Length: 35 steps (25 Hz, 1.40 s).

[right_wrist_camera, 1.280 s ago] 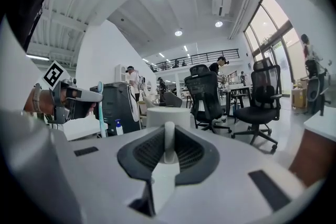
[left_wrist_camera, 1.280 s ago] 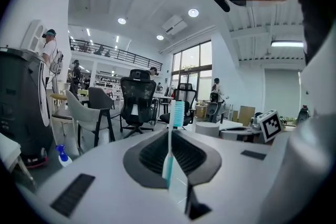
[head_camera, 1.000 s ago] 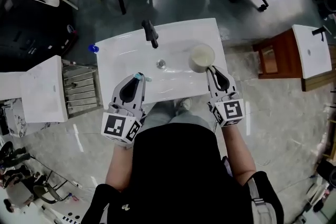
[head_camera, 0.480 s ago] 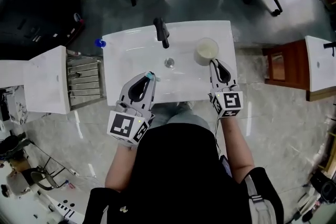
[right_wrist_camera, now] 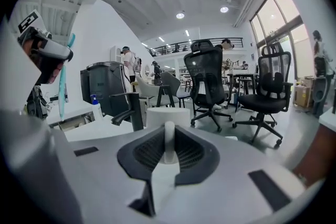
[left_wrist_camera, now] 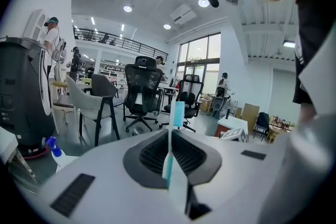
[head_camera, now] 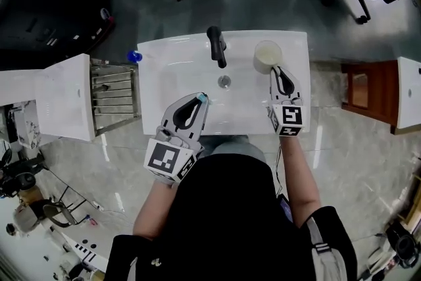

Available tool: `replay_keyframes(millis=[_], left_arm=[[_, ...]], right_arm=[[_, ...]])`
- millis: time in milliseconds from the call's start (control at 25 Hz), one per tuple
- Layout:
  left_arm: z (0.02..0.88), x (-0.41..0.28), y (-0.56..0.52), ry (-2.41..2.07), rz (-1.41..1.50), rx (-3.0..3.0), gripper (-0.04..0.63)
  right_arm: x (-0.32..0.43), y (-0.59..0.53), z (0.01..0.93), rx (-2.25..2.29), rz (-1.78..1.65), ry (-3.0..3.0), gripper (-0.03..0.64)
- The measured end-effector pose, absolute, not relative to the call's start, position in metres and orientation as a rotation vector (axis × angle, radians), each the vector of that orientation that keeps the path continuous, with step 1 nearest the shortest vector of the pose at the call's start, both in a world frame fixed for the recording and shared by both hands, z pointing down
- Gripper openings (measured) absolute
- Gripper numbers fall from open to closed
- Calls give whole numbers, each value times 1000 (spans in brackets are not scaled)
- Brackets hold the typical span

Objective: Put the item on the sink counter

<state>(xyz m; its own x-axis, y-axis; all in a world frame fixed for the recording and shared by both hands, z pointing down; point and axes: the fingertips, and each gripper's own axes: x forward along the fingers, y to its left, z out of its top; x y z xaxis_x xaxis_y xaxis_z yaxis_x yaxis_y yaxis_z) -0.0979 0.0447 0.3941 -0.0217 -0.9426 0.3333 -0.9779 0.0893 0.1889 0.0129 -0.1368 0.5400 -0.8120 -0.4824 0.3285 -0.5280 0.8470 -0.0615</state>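
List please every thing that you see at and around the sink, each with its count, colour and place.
sink: 1, white, centre of the head view
faucet: 1, black, at the sink's back edge
drain: 1, grey metal, in the basin in front of the faucet
cup: 1, white, at the sink's right back corner
toothbrush: 1, light blue and white, upright in the left tongs
spray bottle: 1, blue top, beside the sink's left back corner
metal rack: 1, grey, left of the sink
office chairs: several, black, beyond the sink
left tongs: 1, grey, shut on the toothbrush
right tongs: 1, grey, shut on the cup's handle
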Motion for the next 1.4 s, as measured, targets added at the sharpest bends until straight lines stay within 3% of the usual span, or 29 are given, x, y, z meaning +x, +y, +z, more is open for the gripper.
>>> replay_keyframes(millis=[1400], left_arm=[[414, -130, 38, -2026, 155, 1787, 35]], right_arm=[[-33, -170, 619, 704, 152, -2618, 58]])
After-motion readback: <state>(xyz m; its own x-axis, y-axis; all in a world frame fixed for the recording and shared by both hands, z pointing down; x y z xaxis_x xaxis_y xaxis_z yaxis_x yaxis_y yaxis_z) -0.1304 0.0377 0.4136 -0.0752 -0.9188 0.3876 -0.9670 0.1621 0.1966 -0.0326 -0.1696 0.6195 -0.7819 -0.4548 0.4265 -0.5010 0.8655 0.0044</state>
